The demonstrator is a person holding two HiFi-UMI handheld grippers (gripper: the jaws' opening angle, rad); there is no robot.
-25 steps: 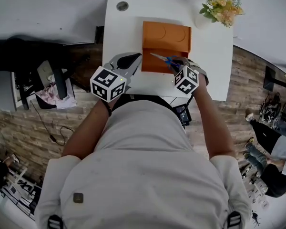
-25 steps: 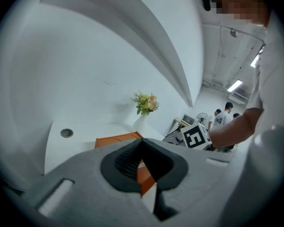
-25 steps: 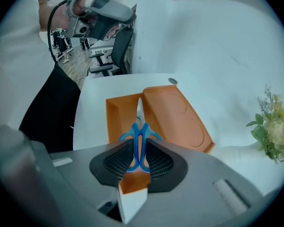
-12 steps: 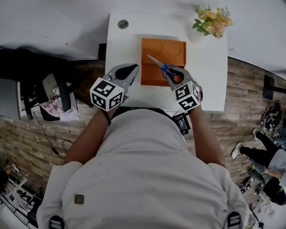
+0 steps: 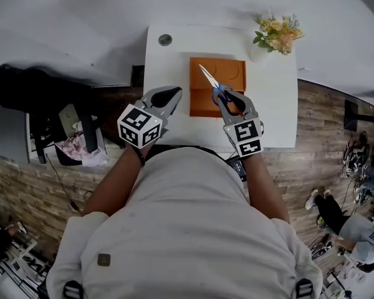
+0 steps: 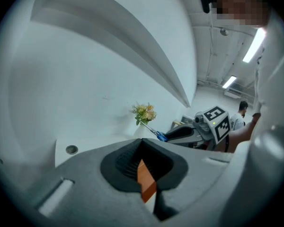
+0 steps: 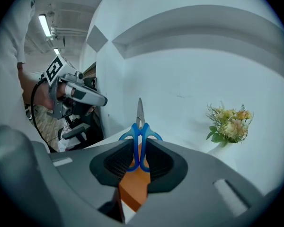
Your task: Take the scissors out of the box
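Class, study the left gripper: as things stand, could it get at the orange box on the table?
Probably yes. The left gripper holds nothing and hangs just beside the box, with only bare table between. The right gripper, holding the scissors, is over the box's near edge.

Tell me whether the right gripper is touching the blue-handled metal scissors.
Touching. The right gripper view shows the right gripper's dark pads pressed against both blue handle loops of the scissors, whose blades stick out beyond the jaws.
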